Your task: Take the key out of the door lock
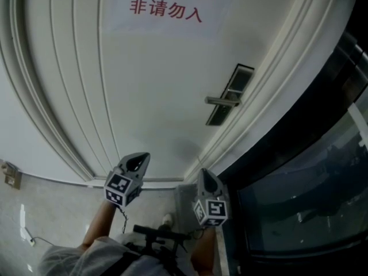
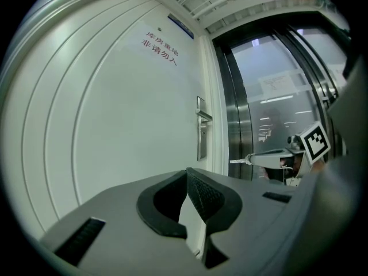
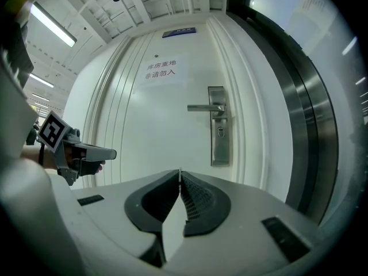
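We face a white panelled door (image 1: 144, 96), with a dark glass wall (image 1: 299, 211) on its right and a sign (image 1: 167, 7) in red characters high on it. Our left gripper (image 1: 137, 161) and right gripper (image 1: 205, 176) hang low, well apart from the door, each with its jaws closed tip to tip on nothing. The steel lock plate (image 3: 217, 125) carries a lever handle (image 3: 204, 107). Below that sits the keyhole (image 3: 220, 133), where the key is too small for us to make out

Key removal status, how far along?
Nothing looks done yet. In hand: nothing; left gripper and right gripper are shut, empty, short of the door. Left: reach the lock under the handle, grip the key, pull it out. The key is too small to see.
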The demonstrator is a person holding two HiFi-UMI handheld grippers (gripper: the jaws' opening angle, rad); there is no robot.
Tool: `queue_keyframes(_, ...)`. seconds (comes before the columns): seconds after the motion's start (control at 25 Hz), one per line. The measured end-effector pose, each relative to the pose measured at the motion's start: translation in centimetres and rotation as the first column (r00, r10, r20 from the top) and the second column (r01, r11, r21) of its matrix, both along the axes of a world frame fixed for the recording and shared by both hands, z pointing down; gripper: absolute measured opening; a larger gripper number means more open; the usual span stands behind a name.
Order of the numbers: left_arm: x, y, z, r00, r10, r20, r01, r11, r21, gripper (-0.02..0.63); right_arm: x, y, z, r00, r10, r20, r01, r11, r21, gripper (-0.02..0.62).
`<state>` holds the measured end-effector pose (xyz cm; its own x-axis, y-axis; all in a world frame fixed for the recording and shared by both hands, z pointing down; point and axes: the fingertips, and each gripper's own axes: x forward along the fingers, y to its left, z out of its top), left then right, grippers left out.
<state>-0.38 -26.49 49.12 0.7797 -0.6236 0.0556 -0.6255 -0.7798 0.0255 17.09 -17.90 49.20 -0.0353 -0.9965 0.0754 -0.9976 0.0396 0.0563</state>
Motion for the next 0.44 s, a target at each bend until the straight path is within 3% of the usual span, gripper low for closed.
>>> queue_keyframes(0.44, 0.06, 0.52, 0.41, 1.000, 0.004, -0.002, -0.004, 1.000, -0.008, 0.008, -0.19, 0.57, 0.36, 1.000, 0.014, 0.000, -0.014, 1.000, -0.010, 0.019)
